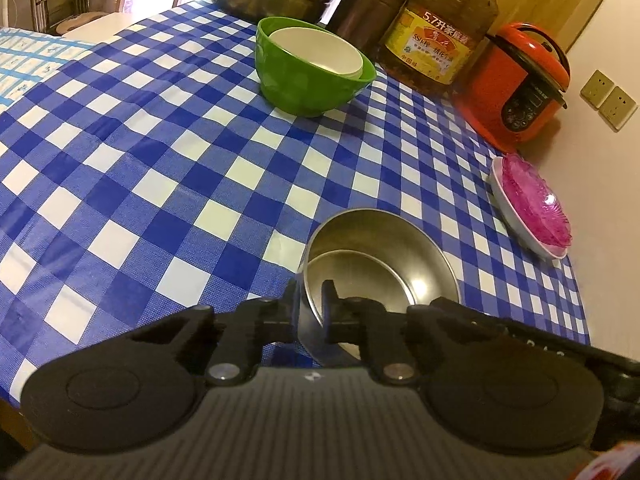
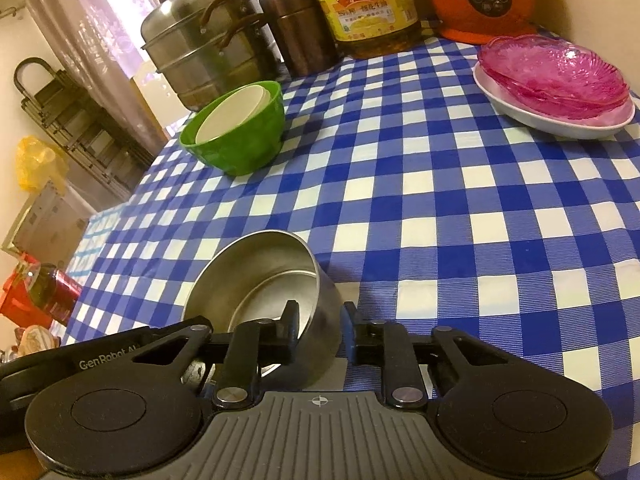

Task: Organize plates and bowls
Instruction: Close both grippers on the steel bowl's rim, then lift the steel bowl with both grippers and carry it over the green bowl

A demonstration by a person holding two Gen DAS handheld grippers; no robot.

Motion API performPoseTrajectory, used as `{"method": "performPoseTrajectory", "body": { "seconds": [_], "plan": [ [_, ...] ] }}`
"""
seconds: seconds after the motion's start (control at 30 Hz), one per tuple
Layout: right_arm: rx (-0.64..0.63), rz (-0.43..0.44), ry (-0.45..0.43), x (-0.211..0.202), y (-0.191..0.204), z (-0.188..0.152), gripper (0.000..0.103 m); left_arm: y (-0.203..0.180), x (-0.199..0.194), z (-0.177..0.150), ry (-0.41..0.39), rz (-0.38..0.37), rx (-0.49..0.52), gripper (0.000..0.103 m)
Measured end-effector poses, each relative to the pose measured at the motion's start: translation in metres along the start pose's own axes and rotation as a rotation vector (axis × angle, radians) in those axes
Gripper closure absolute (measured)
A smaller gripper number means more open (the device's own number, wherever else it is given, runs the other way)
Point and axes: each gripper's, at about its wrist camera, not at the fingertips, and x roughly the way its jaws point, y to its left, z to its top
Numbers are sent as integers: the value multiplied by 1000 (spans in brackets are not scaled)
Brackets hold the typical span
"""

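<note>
A steel bowl (image 1: 380, 264) with a smaller steel bowl nested inside sits near the table's front edge. My left gripper (image 1: 311, 306) is shut on its near rim, one finger inside and one outside. My right gripper (image 2: 320, 322) is shut on the same steel bowl's (image 2: 256, 280) wall from the other side. A green bowl (image 1: 312, 76) holds white bowls (image 1: 316, 52) at the back; it also shows in the right wrist view (image 2: 240, 136). Pink glass plates (image 2: 556, 72) are stacked on a white plate (image 2: 552, 122) at the right, also seen in the left wrist view (image 1: 532, 204).
A blue and white checked cloth (image 1: 160, 184) covers the table. A steel steamer pot (image 2: 208, 36), a copper canister (image 2: 304, 28), an oil jug (image 2: 368, 4) and an orange rice cooker (image 1: 516, 84) line the back. The table's right edge meets the wall.
</note>
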Motion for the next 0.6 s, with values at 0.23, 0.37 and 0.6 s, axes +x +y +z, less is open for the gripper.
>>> {"method": "performPoseTrajectory", "body": {
  "seconds": [0.23, 0.37, 0.6],
  "plan": [
    [6, -6, -7, -3, 4, -1, 90, -5, -6, -3, -12, 11, 22, 95],
    [11, -6, -14, -8, 4, -2, 90, -7, -11, -6, -16, 11, 31, 95],
    [14, 9, -41, -23, 7, 2, 90, -12, -25, -5, -41, 4, 36, 95]
  ]
}}
